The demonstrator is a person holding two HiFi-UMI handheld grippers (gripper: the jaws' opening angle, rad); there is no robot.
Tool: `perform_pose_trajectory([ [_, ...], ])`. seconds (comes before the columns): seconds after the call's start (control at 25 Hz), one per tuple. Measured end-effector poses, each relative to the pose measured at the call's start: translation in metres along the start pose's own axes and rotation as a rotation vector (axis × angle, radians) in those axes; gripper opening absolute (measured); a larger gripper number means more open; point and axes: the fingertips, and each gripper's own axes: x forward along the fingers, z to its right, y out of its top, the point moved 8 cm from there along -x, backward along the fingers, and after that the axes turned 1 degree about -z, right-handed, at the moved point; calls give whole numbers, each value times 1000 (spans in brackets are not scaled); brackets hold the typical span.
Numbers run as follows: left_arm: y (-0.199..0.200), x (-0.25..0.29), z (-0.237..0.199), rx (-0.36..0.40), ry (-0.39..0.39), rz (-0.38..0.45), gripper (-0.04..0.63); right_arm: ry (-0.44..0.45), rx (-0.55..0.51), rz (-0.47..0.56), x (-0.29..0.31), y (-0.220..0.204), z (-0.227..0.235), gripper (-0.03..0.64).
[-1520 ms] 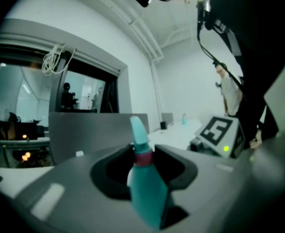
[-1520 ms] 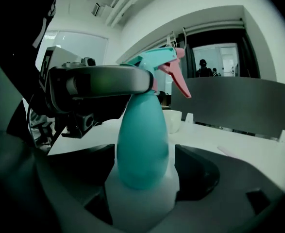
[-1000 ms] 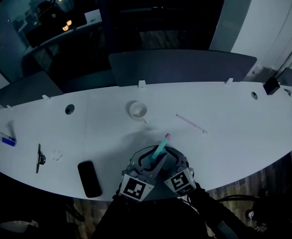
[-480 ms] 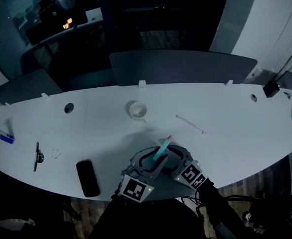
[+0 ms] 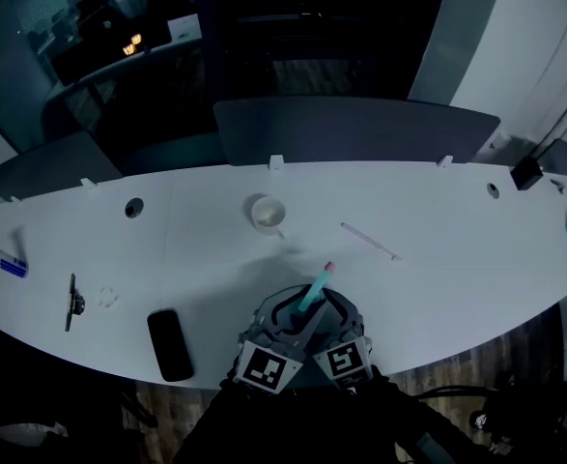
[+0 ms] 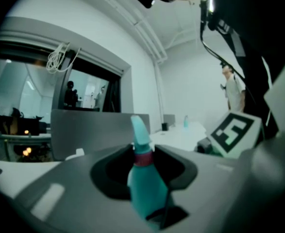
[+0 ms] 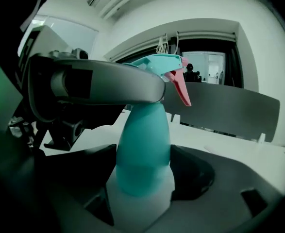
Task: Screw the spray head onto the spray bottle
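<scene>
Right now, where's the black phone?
Head view, lower left: the black phone lies flat on the white table at its near edge, right of the black tool and left of the held spray bottle.

The spray bottle is being held over the near edge of the table. The left gripper is clamping the spray head from the left, and the right gripper is clamping the body below it. Taking the bottle as centre, a cup is sitting at eleven o'clock and a thin stick is lying between one and two o'clock. A phone is lying at eight o'clock, with a flat tool farther out at nine. A divider is standing behind the table at twelve.
</scene>
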Motion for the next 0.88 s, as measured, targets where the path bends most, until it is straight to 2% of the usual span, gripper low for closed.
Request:
perform_pose_trajectory([
  [0.12,0,-2,-2,0,-38,-6,135,167,-55,28,-1,-2,10,352],
  [0.32,0,-3,-3,11,-104,-21,135,560,-228,-23,7,-4,34,348],
  [0.4,0,-2,-3,11,-108,-22,135,655,-257,-58,11,0,40,347],
  [0.44,0,-1,-3,11,-101,-21,135,663,-252,-71,12,2,41,347],
  [0.52,0,-1,-4,16,-78,-23,136,587,-199,-69,12,2,39,348],
  [0.72,0,1,-3,14,-32,-11,135,214,-49,45,-15,-2,20,348],
  [0.8,0,2,-2,4,-20,-8,137,104,-33,58,-20,4,7,348],
  [0.88,0,3,-3,-9,-3,-4,135,-3,-60,52,-14,9,-3,348],
])
